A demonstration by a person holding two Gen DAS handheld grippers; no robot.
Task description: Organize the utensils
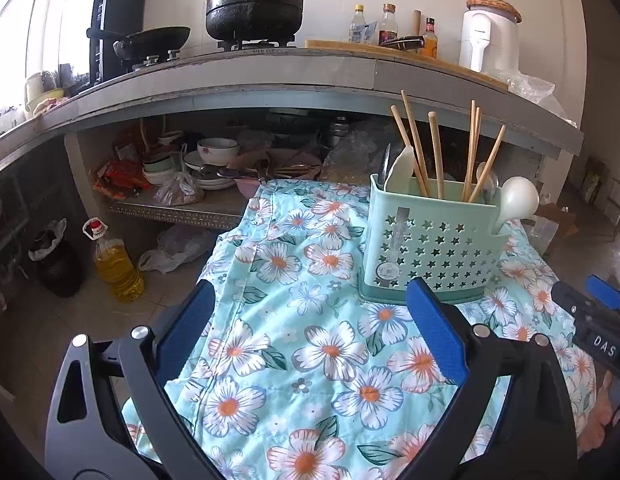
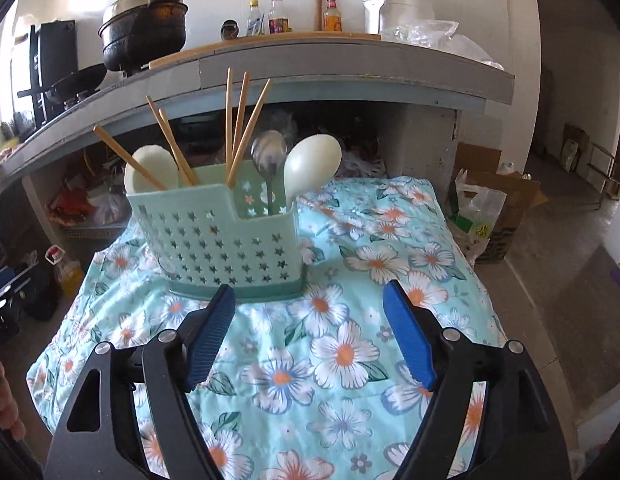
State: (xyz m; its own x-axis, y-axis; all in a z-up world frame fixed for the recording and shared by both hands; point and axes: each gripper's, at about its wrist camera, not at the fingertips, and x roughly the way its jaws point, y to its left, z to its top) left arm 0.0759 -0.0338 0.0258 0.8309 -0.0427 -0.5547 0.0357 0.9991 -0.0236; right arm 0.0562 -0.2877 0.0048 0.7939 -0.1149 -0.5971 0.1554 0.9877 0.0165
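Note:
A mint-green utensil caddy with star cut-outs stands on a table under a floral cloth; it also shows in the right wrist view. It holds several wooden chopsticks, a white rice paddle, a white ladle, a metal spoon and a knife. My left gripper is open and empty, just in front and left of the caddy. My right gripper is open and empty, just in front of the caddy.
Behind the table runs a concrete counter with a black pot, a wok, bottles and a white appliance. Bowls sit on the shelf below. An oil bottle stands on the floor, left. Bags and a box are right.

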